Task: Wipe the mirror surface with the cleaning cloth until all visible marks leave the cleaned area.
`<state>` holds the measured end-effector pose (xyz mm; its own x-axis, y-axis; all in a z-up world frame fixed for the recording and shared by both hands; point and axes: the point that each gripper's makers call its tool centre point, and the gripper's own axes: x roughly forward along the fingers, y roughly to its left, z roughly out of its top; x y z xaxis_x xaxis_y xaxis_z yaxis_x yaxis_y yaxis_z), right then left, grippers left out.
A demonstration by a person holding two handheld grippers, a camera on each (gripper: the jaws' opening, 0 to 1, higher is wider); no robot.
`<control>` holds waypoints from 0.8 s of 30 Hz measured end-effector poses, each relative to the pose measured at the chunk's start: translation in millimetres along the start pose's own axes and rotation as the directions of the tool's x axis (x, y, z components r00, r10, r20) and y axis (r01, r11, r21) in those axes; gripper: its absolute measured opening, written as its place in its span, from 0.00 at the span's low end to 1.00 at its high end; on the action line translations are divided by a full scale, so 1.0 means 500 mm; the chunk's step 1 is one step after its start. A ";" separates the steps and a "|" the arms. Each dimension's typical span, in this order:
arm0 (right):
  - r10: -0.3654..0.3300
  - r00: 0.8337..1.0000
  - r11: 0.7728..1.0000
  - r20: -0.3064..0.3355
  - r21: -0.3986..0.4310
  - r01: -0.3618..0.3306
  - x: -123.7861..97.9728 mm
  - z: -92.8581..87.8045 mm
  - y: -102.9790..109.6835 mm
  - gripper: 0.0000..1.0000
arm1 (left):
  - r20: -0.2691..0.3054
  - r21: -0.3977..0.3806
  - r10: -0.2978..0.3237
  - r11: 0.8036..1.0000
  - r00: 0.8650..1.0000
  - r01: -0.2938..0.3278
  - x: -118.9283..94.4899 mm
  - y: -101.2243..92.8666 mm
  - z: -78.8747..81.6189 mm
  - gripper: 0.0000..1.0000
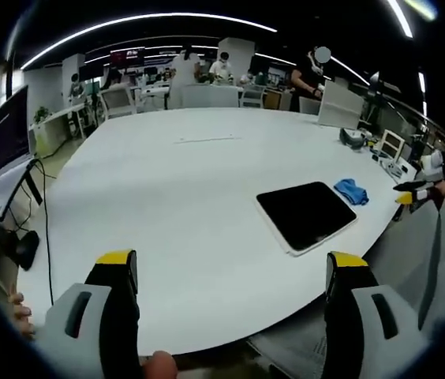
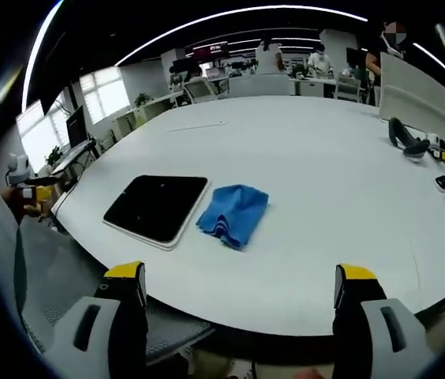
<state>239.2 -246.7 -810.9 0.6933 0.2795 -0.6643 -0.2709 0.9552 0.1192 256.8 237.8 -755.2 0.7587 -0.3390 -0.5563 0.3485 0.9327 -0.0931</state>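
A dark rectangular mirror (image 1: pixel 307 215) (image 2: pixel 157 208) with a white frame lies flat on the big white table (image 1: pixel 175 197) (image 2: pixel 317 174). A crumpled blue cleaning cloth (image 1: pixel 352 190) (image 2: pixel 233 213) rests on the table right beside it, touching or nearly touching its edge. My left gripper (image 1: pixel 232 264) hovers open over the table's near edge, well short of the mirror. My right gripper (image 2: pixel 238 278) is open too, held before the table edge a little short of the cloth. The other gripper (image 1: pixel 413 192) (image 2: pixel 37 189) shows small at the side of each view.
Small devices and a black headset (image 2: pixel 409 142) lie at the table's far end, near a white panel (image 2: pixel 416 87). A laptop (image 1: pixel 5 158) stands on a side desk with cables. People stand by desks in the background.
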 end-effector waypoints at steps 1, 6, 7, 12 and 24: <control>-0.002 1.000 1.000 0.000 0.000 0.002 0.001 0.002 0.000 0.98 | -0.002 -0.004 0.000 1.000 1.000 0.000 0.002 0.003 -0.005 0.99; 0.001 1.000 1.000 -0.001 -0.013 -0.001 0.004 0.019 0.004 0.98 | -0.006 -0.015 -0.008 1.000 1.000 0.008 0.003 0.007 -0.011 0.99; 0.001 1.000 1.000 0.000 -0.014 -0.001 0.004 0.021 0.005 0.98 | -0.006 -0.018 -0.008 1.000 1.000 0.008 0.003 0.009 -0.011 0.99; -0.002 1.000 1.000 -0.003 -0.013 0.002 0.015 0.033 0.002 0.98 | -0.010 -0.029 -0.015 0.999 1.000 0.014 0.002 0.017 -0.009 0.99; -0.063 0.998 0.995 -0.025 -0.081 0.061 -0.002 0.058 -0.018 0.98 | 0.013 -0.046 -0.060 0.997 0.998 0.061 0.013 0.014 0.015 0.99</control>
<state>260.2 -252.7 -789.7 0.6924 0.2164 -0.6883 -0.2813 0.9594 0.0187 268.1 241.2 -753.4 0.7435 -0.3961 -0.5388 0.3685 0.9150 -0.1643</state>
